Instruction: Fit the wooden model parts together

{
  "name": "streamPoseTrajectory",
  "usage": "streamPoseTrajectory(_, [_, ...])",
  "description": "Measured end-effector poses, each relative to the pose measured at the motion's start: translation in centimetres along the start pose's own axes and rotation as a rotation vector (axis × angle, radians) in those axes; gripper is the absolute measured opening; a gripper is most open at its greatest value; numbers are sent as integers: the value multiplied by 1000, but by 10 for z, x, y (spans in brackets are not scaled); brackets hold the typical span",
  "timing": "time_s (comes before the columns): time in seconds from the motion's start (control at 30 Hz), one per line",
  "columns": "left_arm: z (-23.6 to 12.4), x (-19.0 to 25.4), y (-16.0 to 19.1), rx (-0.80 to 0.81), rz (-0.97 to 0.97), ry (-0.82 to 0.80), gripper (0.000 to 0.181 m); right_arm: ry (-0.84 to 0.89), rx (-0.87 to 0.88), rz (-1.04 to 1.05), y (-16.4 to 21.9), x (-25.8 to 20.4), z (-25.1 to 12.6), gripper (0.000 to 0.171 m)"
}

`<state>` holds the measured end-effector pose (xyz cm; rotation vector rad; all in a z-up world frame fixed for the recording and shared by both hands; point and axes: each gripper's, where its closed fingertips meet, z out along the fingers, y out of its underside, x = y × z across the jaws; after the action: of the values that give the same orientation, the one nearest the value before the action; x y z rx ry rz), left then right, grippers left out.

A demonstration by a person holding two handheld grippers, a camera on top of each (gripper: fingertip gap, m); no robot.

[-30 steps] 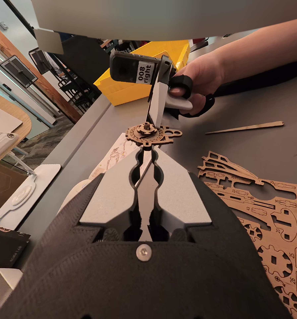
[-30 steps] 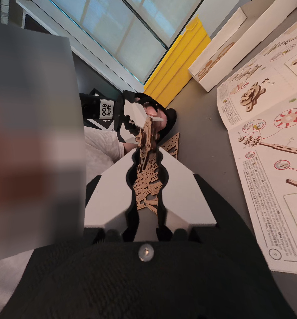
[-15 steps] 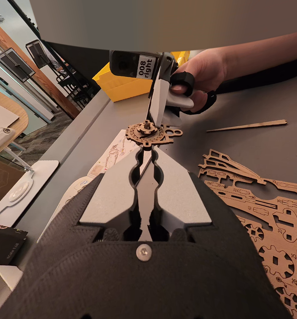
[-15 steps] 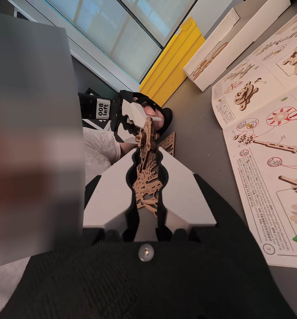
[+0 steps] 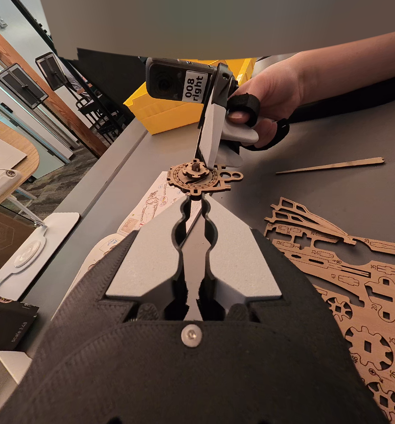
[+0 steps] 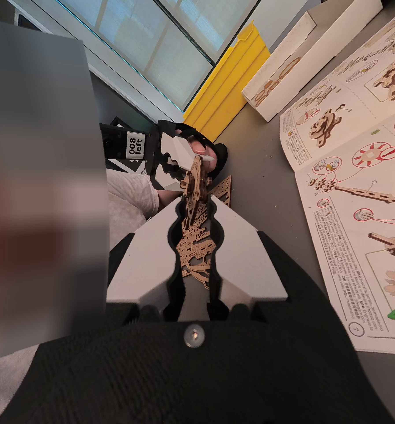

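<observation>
Since a second ago both grippers have held their clamp on the wooden gear assembly [image 5: 200, 177], and the yellow bin [image 5: 169, 110] now shows less beneath the blurred patch in the left wrist view.

Left of the assembly in that view lies the instruction booklet [image 5: 155, 204], mostly hidden behind the left gripper [image 5: 194, 195]. That gripper's jaws are drawn narrow, pinching the near edge of the assembly, which is held flat above the grey table [image 5: 306, 197]. Just beyond the assembly, the right gripper [image 5: 211, 164] comes down on its far rim, gripped by a person's hand [image 5: 267, 103]. Right of the assembly lie a thin wooden strip [image 5: 329, 165] and the laser-cut parts sheet [image 5: 352, 286], which is cut off at the frame edge.

In the right wrist view the right gripper [image 6: 195, 199] is closed on the assembly [image 6: 195, 181], seen edge-on; how its stacked parts seat is hard to make out. Right of it, a white box [image 6: 290, 75] holds pale wooden rings, and the booklet [image 6: 352, 195] lies open.
</observation>
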<state>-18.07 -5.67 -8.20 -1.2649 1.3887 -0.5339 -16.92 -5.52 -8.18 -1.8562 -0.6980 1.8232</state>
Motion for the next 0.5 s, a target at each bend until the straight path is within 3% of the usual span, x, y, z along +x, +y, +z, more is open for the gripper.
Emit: streamPoseTrajectory(0.5, [2,-1,5,-19,-24,2,6,26,-3,-1,1,4,0,15])
